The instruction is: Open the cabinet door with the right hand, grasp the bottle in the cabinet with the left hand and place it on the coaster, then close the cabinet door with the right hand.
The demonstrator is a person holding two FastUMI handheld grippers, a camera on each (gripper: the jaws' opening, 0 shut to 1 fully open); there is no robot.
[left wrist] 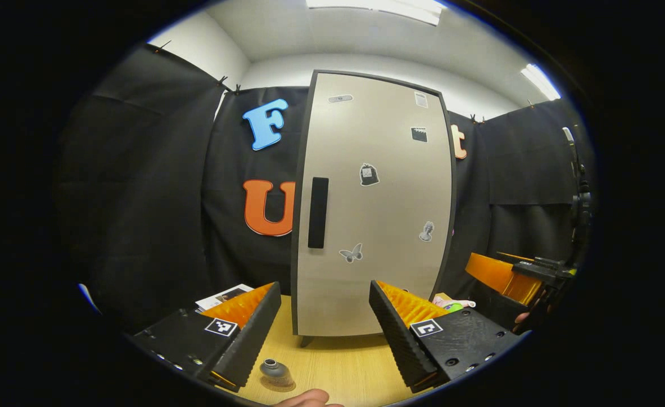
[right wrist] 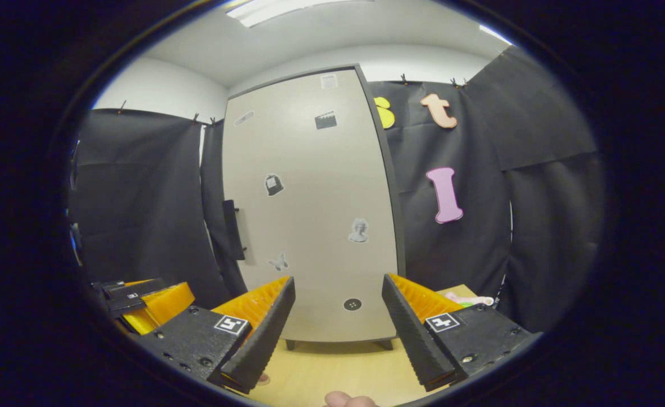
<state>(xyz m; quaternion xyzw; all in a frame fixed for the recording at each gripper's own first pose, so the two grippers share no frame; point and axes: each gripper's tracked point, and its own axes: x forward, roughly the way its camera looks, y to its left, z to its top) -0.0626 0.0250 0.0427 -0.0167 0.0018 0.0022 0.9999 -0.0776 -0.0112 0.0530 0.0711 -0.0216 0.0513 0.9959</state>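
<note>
Door shut, bottle on its coaster — both tongs wide open, empty.
The bottle point(left wrist: 276, 370) stands at the tabletop's near edge, below the left gripper point(left wrist: 325, 333); the upright handle point(right wrist: 233, 229) on the cabinet door point(right wrist: 315, 215) lies up-left of the right gripper point(right wrist: 338, 330).

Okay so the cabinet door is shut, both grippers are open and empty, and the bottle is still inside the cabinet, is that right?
Not quite: the bottle is not inside the cabinet. In the left gripper view it stands on the wooden table, in front of the closed cabinet door. The rest holds: the left gripper and the right gripper are both open and empty.
</note>
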